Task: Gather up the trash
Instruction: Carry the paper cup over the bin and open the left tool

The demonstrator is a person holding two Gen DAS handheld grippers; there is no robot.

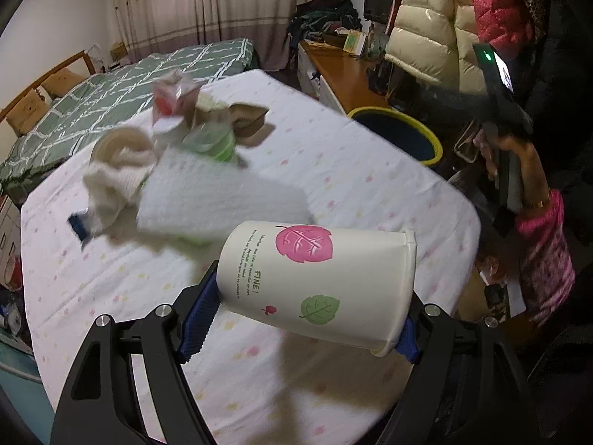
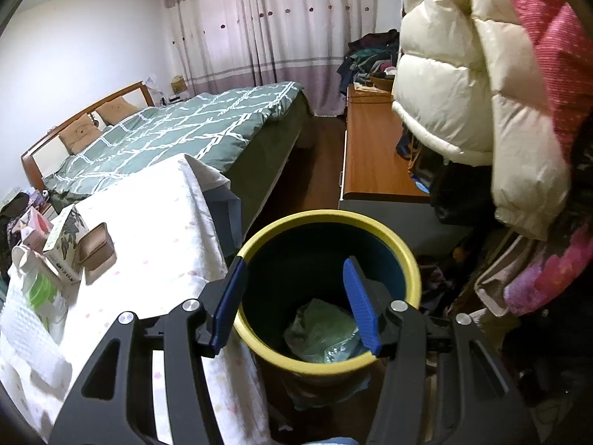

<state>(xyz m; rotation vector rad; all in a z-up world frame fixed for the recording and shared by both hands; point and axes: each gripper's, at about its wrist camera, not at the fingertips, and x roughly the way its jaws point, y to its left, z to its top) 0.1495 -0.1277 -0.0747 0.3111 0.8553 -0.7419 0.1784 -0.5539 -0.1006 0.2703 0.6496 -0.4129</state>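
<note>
One paper cup (image 1: 315,282) — white, pink-and-green leaves, sideways.

You have a white paper cup (image 1: 315,282) with pink and green leaf prints lying sideways, rim to the right, clamped in your left tool (image 1: 300,328) above the table (image 1: 370,193). The yellow-rimmed bin (image 2: 328,289) beside the table holds crumpled green plastic (image 2: 318,330).
</note>
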